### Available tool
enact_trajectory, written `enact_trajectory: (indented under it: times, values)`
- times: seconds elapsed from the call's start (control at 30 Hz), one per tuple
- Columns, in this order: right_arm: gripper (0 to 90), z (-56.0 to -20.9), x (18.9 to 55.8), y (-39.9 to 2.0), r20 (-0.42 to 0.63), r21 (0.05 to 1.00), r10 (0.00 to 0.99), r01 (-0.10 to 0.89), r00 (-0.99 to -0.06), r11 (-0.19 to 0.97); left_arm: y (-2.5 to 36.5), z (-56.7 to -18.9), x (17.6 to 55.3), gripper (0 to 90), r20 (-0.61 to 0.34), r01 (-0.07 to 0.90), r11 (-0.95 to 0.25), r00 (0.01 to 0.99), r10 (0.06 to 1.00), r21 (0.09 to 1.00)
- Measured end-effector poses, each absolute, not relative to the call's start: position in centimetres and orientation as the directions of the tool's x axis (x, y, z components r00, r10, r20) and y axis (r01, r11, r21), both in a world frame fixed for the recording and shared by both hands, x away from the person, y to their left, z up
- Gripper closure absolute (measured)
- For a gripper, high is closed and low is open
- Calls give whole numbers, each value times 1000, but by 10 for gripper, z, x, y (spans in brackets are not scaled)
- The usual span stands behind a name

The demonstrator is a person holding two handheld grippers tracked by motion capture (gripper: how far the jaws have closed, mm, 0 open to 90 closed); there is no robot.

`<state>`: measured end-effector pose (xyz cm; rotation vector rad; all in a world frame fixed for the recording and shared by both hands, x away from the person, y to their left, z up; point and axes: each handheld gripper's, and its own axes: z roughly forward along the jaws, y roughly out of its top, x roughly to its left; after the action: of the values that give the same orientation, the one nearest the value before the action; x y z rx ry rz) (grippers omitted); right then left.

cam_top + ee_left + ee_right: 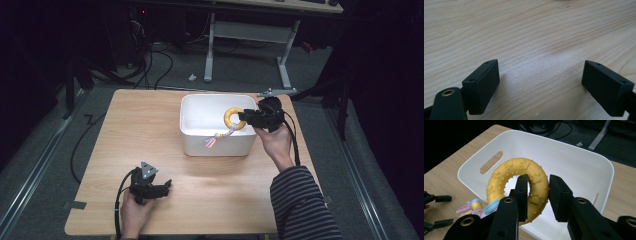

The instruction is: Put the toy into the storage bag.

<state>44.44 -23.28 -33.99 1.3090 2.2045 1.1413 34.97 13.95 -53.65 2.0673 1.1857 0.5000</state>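
Trouble lies mostly on the right. Left gripper (161,188) rests on the table (150,130), jaws apart and empty. Right gripper (243,116) clamps the yellow ring (534,182) above the white tub (215,145); its dangling rope tail (220,137) crosses the near rim and could snag there.

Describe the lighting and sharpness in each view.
High view: table lit, surroundings nearly black, slightly soft. Left gripper view: even light, crisp wood grain, soft shadows beside the tongs. Right gripper view: bin bright, ring sharp, background dark.
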Motion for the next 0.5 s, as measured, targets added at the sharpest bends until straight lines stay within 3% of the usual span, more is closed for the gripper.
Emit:
enact_trajectory:
  times: [0.5]
  values:
    - [703,-339,471,-228,106,770,885,600,-453,215,140,-537,350,151,-10,595,-341,507,862,727]
